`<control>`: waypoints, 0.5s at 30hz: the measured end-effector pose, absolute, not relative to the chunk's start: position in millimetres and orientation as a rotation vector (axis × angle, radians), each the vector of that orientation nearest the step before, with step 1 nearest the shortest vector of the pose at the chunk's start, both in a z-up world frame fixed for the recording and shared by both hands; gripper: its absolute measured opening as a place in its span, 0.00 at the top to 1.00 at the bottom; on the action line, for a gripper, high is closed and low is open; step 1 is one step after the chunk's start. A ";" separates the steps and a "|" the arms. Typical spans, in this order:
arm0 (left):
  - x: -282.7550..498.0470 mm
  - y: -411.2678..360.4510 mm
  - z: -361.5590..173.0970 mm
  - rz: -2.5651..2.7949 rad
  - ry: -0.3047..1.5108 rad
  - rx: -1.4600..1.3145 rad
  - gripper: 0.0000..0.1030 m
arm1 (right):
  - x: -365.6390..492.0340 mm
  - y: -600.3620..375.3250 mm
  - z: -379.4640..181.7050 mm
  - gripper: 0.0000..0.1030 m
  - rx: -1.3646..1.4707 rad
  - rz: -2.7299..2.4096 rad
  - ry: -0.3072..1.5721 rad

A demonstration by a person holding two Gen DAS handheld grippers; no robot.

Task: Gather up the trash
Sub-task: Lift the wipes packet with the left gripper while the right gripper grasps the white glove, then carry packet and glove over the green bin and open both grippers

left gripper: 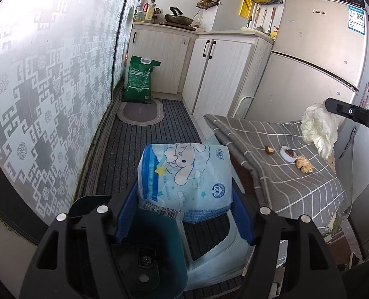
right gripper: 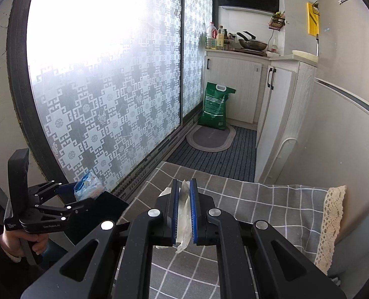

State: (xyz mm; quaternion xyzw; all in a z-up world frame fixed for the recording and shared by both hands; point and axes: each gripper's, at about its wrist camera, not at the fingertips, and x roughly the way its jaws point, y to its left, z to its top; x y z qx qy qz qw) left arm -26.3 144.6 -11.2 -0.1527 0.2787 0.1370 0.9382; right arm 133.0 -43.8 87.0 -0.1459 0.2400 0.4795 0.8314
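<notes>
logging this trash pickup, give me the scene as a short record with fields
left gripper: shut on tissue pack, held above the floor beside the table
right gripper: shut on crumpled wrapper, above the table
table: grey checked cloth
left on table: two brown scraps, white cap
bin: a pale container under the left gripper, cannot tell if it is a bin

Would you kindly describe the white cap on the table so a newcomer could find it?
Find the grey checked tablecloth beside the fridge. Three small bits lie in a row; the cap is the middle one, the only white, round piece, between two brownish scraps.
</notes>
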 end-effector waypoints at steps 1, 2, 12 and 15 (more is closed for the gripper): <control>-28.9 148.6 -14.1 0.286 0.578 -0.315 0.32 | 130.0 -39.0 86.6 0.92 -0.312 1.027 0.508; -31.9 152.8 -17.9 0.290 0.585 -0.320 0.32 | 126.8 -33.2 86.1 0.92 -0.316 1.038 0.510; -50.4 180.6 -51.5 0.343 0.712 -0.342 0.32 | 91.3 23.2 74.7 0.92 -0.357 1.155 0.533; -56.7 187.3 -61.8 0.356 0.746 -0.354 0.32 | 81.0 38.8 68.4 0.92 -0.374 1.190 0.546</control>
